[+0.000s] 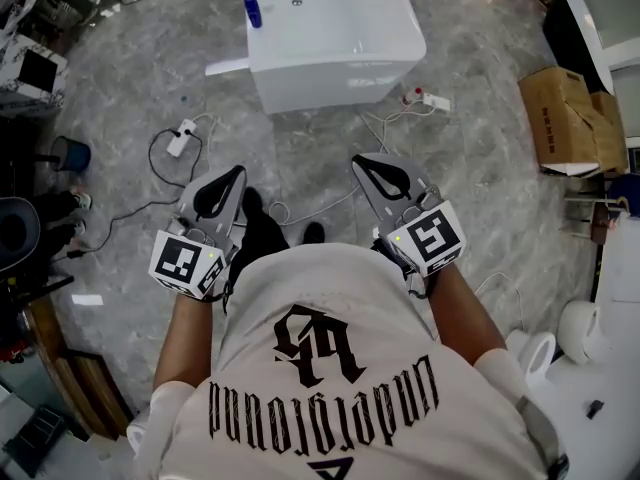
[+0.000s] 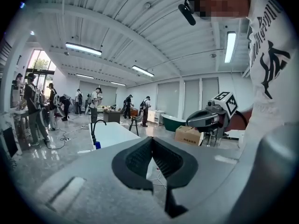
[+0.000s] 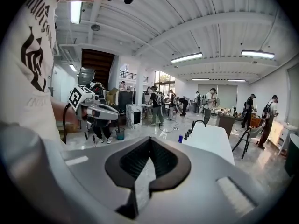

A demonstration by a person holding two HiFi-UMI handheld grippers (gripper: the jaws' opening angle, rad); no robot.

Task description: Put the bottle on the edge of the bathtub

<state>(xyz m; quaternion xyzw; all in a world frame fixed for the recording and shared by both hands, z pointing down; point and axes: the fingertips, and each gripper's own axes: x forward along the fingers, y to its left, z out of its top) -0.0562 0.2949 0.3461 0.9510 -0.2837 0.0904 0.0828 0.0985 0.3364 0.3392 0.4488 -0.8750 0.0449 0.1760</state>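
Head view: held the left gripper [image 1: 238,173] and the right gripper [image 1: 358,161] side by side above the grey floor [image 1: 480,168], well apart from the white bathtub [image 1: 340,38]. Left gripper view and right gripper view: found both pairs of jaws clenched tip to tip, gripping nothing and touching nothing. Spotted the small blue bottle [image 1: 253,11] at the bathtub's left side, seemingly standing on its rim, though too small to be sure.
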